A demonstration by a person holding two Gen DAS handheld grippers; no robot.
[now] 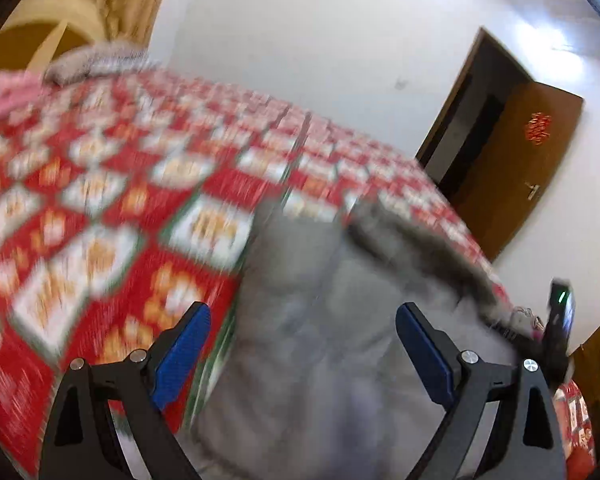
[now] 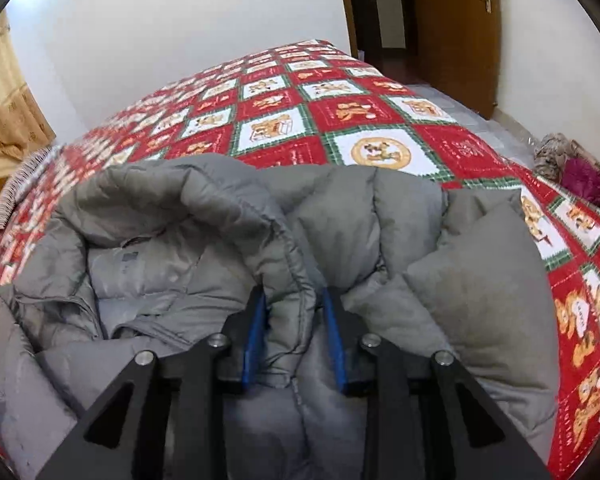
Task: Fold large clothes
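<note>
A bed (image 2: pixel 380 120) under a red patchwork quilt (image 2: pixel 284 112) carries a grey puffer coat (image 2: pixel 188 264), lying crumpled at the near edge. The right gripper (image 2: pixel 294 300) has its jaws pinched on a coat fold. The left gripper (image 1: pixel 302 316) hangs above the coat, jaws wide.

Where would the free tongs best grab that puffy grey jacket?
Probably the puffy grey quilted jacket at its thick rolled edge, approached from the near side. That raised seam forms a ridge; the right tongs already pinch it. The left tongs gape open, empty.
</note>
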